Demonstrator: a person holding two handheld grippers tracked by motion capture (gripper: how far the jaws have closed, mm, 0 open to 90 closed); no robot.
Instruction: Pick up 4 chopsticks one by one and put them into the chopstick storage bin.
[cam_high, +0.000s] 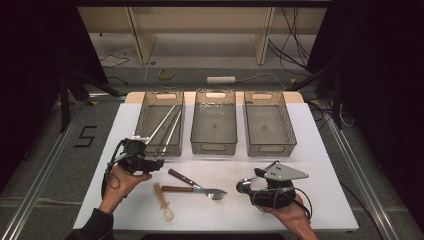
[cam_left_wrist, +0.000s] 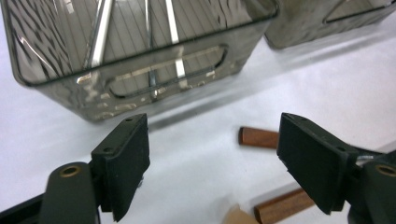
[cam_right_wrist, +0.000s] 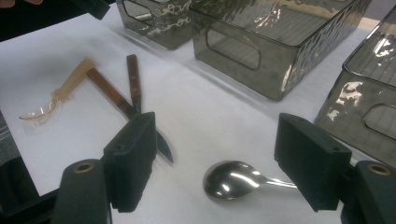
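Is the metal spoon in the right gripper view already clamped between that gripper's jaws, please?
No: the metal spoon lies on the white table between the open jaws of the right gripper, untouched by either pad.

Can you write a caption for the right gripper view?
Open jaws hover over a metal spoon, beside wooden-handled cutlery.

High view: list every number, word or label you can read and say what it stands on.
"5": black tape figure on the grey floor left of the table.
No readable text on the three bins, the cutlery or the grippers in any view.
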